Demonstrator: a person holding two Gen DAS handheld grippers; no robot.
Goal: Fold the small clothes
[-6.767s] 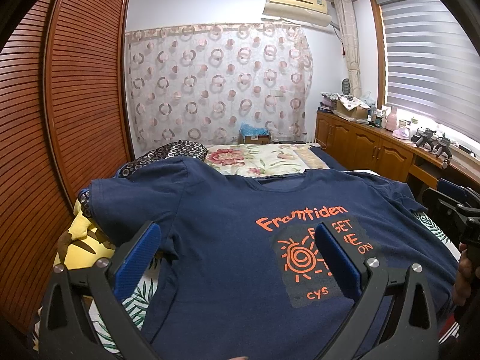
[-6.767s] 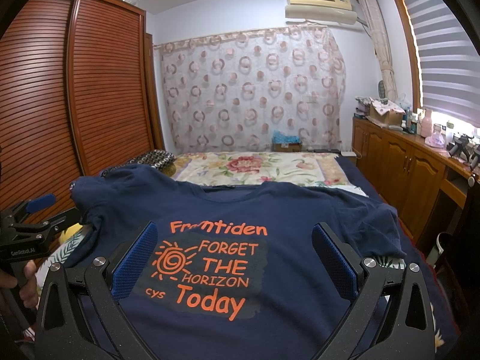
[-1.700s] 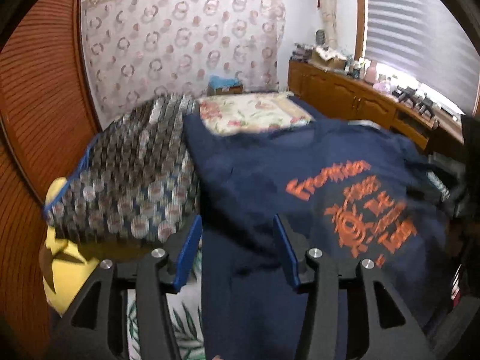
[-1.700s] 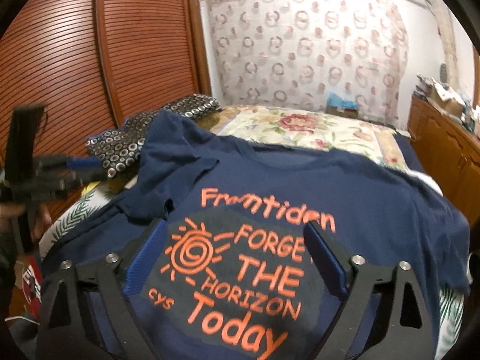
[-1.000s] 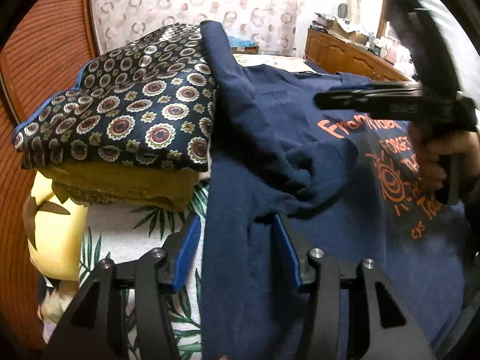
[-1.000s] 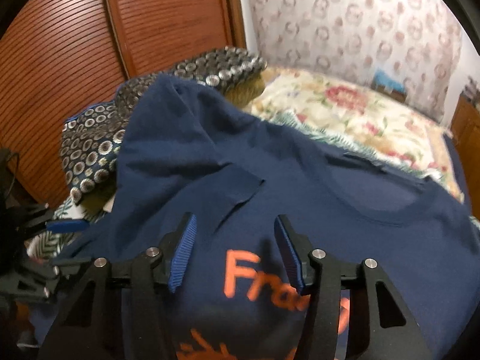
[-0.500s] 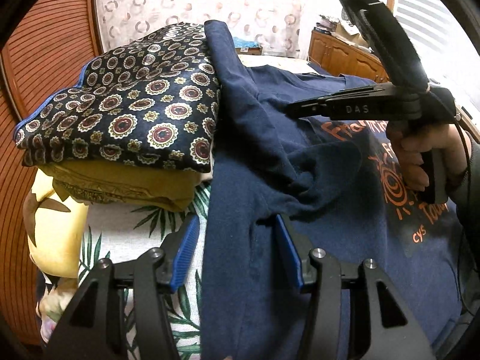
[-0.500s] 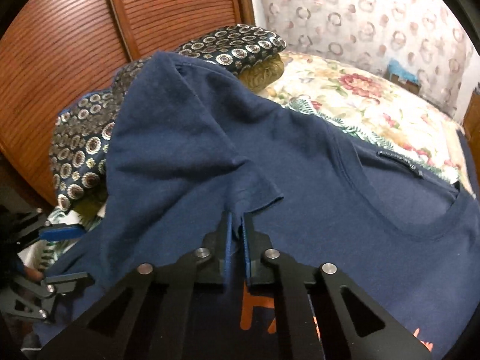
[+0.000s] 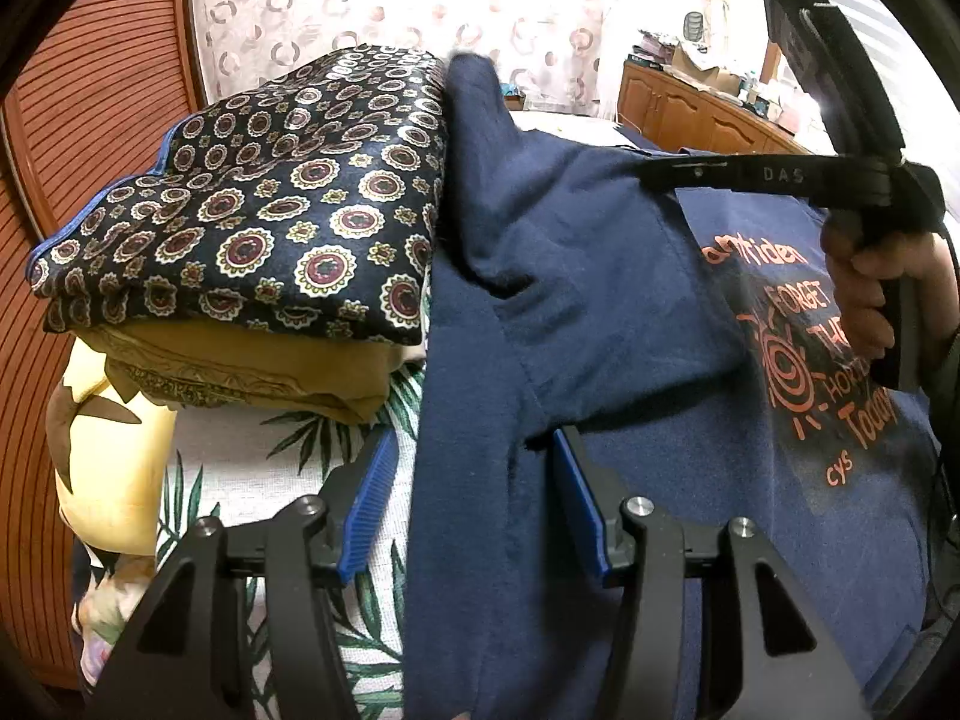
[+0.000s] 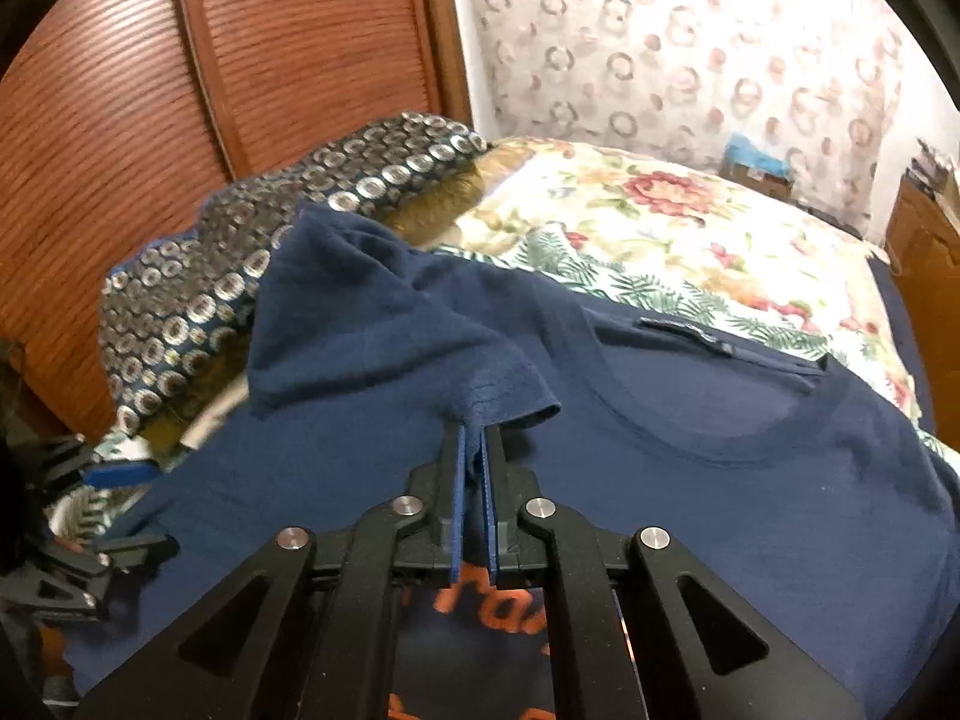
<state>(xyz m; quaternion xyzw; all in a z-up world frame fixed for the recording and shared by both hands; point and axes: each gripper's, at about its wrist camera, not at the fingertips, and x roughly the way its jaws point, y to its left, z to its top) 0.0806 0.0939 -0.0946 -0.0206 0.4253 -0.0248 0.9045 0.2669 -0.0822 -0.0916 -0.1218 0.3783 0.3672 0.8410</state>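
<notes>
Slatted wooden wardrobe doors and a ring-patterned curtain close in the bed, and on its floral cover lies the navy T-shirt, chest print up. Half a second ago the right hand-held gripper had just pinched the hem of the sleeve; a second ago its jaws were parted above the shoulder. Now it is clamped on that hem and has drawn the sleeve inward over the chest, so the cloth peels off the stack of folded clothes beside the shirt (a patterned dark piece on top, a mustard one beneath). I judge this to be the start of the first lengthwise fold, with the sleeve being tucked in. The left hand-held gripper has barely shifted in that time: its blue pads stand moderately apart, straddling the shirt's side edge without pinching it, probably ready to take the edge lower down. The shirt's long axis runs from the person toward the curtain, with the collar at the far end and the hem toward the person (out of view below). The printed text reads upright from the person's side. The other sleeve does not show in either view.
</notes>
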